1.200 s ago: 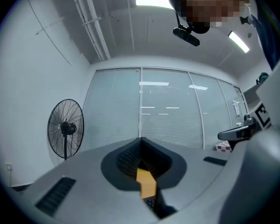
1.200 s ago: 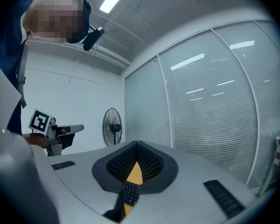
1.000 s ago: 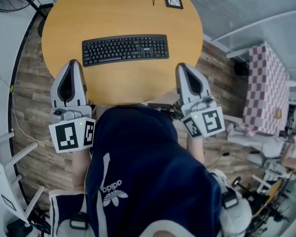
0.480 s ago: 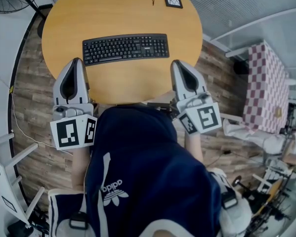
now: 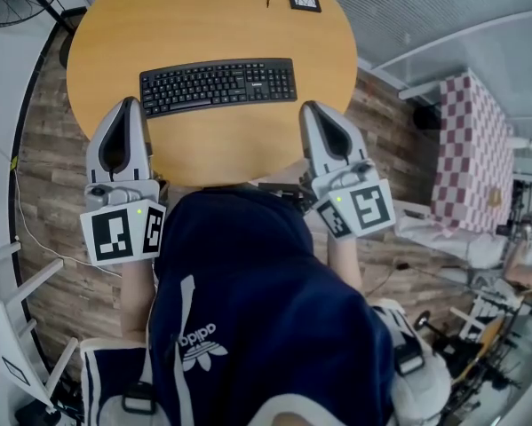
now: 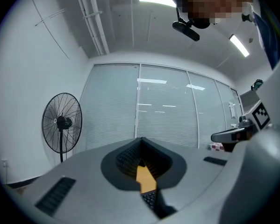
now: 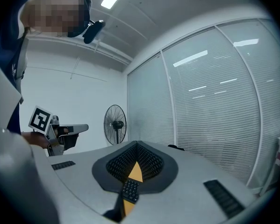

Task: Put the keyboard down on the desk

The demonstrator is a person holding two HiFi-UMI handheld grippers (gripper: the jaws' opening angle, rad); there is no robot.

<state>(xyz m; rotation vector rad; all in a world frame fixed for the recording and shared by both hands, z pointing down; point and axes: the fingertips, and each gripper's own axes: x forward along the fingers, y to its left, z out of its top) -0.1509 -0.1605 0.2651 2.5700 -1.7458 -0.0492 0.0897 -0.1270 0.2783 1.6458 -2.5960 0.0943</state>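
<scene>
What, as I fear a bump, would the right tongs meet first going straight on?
Likely the keyboard, at its right end: the shut right tongs point toward it over the desk, though they may pass above; height is unclear.

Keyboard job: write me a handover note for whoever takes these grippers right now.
Left gripper: jaws together, nothing in them, by the near left corner of the keyboard.
Right gripper: jaws together, empty, by the keyboard's near right corner.
Keyboard: lies flat on the round wooden desk, held by neither gripper.
Done: the keyboard is down on the desk and let go.
Left: apparently nothing of the task; probably just draw both grippers away from the desk.
</scene>
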